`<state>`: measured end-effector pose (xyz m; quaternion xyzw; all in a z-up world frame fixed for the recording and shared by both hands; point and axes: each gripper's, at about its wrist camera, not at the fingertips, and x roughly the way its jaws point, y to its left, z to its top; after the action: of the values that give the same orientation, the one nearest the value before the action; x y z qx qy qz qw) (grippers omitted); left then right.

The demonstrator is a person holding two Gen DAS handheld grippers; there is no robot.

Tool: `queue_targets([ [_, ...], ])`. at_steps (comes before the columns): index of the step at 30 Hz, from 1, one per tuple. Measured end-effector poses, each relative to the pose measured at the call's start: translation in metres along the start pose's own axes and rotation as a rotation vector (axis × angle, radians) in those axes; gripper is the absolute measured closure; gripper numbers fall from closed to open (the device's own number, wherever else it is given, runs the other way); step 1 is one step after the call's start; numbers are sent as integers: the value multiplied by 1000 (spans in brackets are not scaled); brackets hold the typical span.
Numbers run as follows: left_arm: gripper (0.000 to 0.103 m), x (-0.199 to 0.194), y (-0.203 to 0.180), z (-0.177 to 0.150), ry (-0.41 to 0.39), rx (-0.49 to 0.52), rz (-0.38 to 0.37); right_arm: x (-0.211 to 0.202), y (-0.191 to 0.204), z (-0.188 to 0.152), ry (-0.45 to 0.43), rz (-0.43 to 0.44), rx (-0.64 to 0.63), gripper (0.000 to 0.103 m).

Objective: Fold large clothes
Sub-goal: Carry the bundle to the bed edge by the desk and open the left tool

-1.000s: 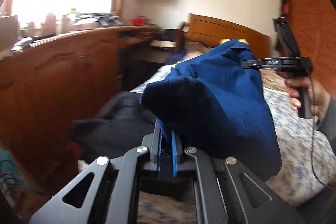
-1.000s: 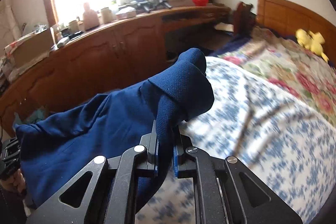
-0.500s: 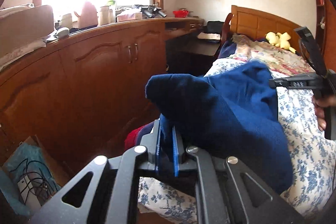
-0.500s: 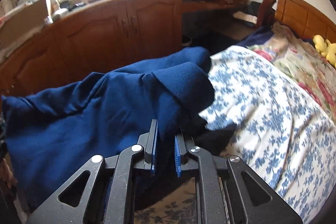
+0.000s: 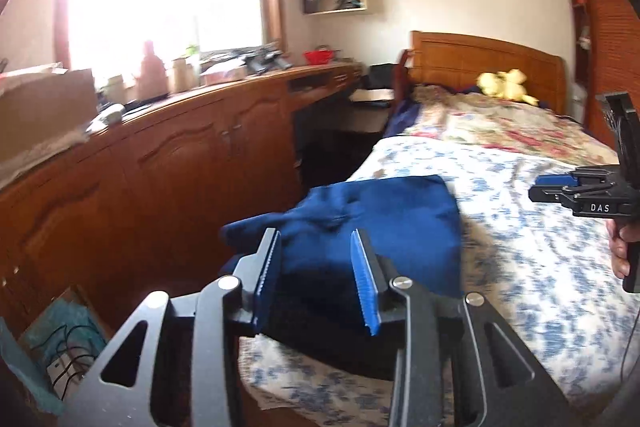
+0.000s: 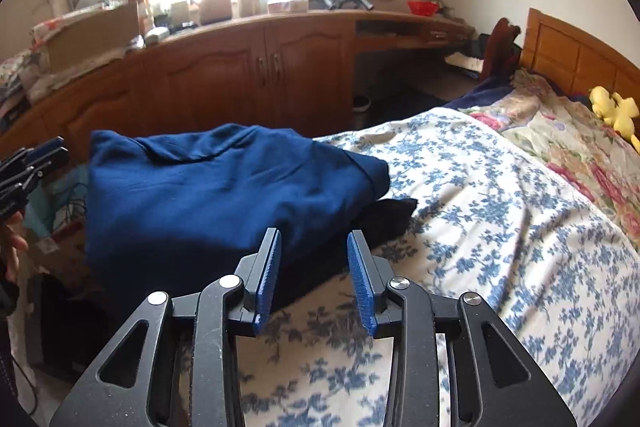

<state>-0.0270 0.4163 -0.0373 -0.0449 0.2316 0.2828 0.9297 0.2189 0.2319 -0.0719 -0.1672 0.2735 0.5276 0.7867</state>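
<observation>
A navy blue garment lies folded in a loose heap on the blue-flowered bedspread, near the bed's left edge. A black garment peeks out from under its right side. My left gripper hovers just in front of the heap, jaws opening, and its blue pads press on nothing. My right gripper stands at the heap's near right corner, jaws also opening and free of cloth. Each view shows the other gripper at its edge: the right gripper and the left gripper.
Wooden cabinets with a cluttered top run along the far side of the bed under a bright window. A wooden headboard and a yellow plush toy are at the far end. A box with cables sits on the floor at left.
Both grippers were shut on the blue garment and held it up. Both have let go and opened, and the garment has dropped onto the bed as a folded heap.
</observation>
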Motion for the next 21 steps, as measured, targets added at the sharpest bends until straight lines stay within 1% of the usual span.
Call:
queue_targets([
  [2, 68, -9, -19, 7, -19, 17, -27, -26, -5, -5, -32, -6, 13, 63],
  [5, 67, -21, -46, 16, -34, 16, -89, -64, -16, -13, -66, -32, 17, 60],
  [9, 66, -34, -91, 27, -51, 60, -144, -116, -36, -29, -100, -76, 41, 56],
  [12, 65, -43, -127, 31, -59, 85, -191, -149, -46, -43, -120, -122, 50, 49],
  [15, 65, -48, -169, 30, -35, 112, -217, -184, -58, -66, -138, -158, 68, 42],
  [19, 65, -58, -215, 23, -12, 115, -297, -220, -72, -99, -154, -211, 106, 31],
  [21, 65, -63, -238, 18, 4, 119, -320, -239, -78, -121, -157, -257, 124, 30],
])
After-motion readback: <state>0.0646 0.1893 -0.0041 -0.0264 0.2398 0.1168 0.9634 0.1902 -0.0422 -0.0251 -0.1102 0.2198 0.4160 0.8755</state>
